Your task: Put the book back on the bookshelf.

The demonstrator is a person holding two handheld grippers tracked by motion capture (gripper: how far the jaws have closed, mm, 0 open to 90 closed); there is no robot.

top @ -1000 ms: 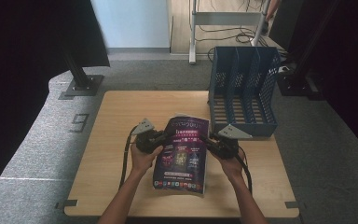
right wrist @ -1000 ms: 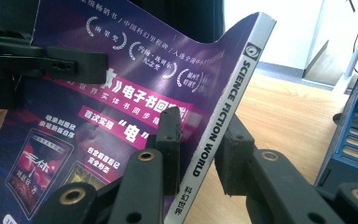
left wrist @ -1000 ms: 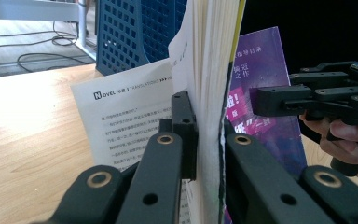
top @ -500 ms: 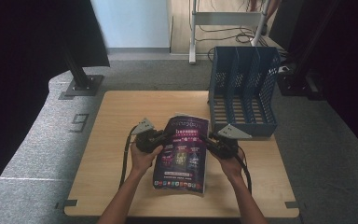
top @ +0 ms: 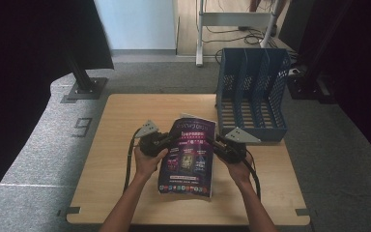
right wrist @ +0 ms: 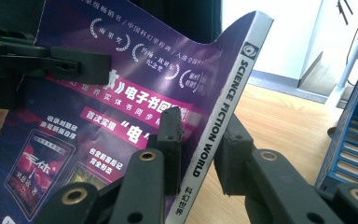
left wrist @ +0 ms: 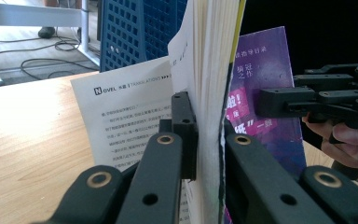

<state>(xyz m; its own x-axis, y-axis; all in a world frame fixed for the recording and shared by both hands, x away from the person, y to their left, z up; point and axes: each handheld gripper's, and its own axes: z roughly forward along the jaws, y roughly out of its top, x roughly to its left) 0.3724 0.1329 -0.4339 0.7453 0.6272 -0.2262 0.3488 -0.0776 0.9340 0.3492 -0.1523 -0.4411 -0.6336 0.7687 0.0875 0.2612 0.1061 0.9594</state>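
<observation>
A purple magazine point(top: 189, 155) is held between the two claws above the wooden worktop point(top: 116, 145), its lower edge near the worktop's front. The left claw point(left wrist: 208, 140) is closed tight on the magazine's open page edge, one jaw on each side of the white pages, with a loose printed sheet point(left wrist: 121, 112) curling out to its left. The right claw point(right wrist: 198, 140) is closed on the spine edge, which reads "SCIENCE FICTION WORLD". Each claw faces the other across the cover. Beyond the right claw, on the worktop's far corner, stands a blue file rack point(top: 252, 94), well apart from the magazine.
</observation>
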